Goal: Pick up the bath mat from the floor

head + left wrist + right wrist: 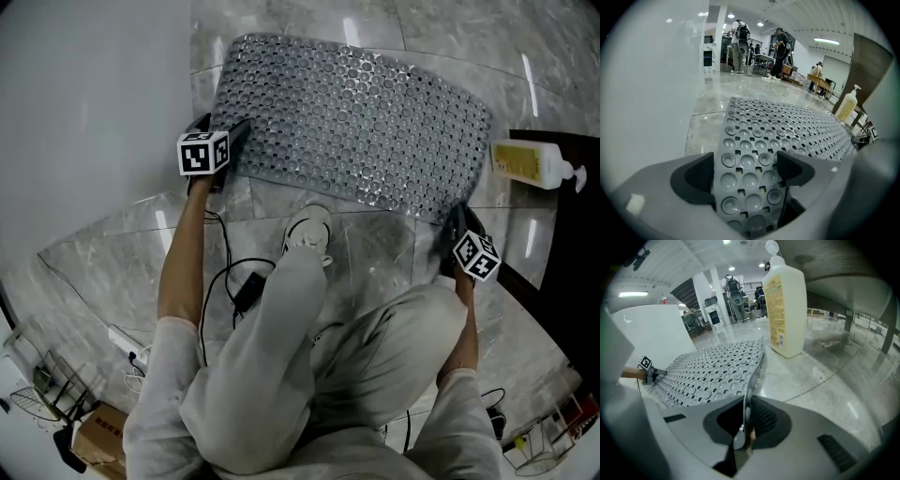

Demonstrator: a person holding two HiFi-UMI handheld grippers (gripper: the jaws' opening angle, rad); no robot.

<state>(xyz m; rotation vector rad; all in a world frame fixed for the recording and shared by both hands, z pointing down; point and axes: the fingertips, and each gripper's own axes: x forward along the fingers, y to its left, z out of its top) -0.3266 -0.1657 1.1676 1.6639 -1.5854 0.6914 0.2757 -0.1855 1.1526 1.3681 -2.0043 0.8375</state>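
Note:
The grey bath mat [356,122], covered in round suction cups, lies spread on the marble floor. My left gripper [220,150] is at its near left corner. In the left gripper view the left gripper [746,161] is open wide, and the mat [787,126] corner lies flat in the gap, with neither pad pressing on its faces. My right gripper [464,234] is at the mat's near right corner. There the right gripper [746,416] is shut on the mat's thin edge, and the mat [712,371] stretches away to the left.
A pale yellow pump bottle [530,161] stands on the floor just right of the mat, beside a dark piece of furniture [572,216]. A white wall [94,112] runs along the left. The person's shoe [309,234] and cables [244,281] lie near the mat's front edge.

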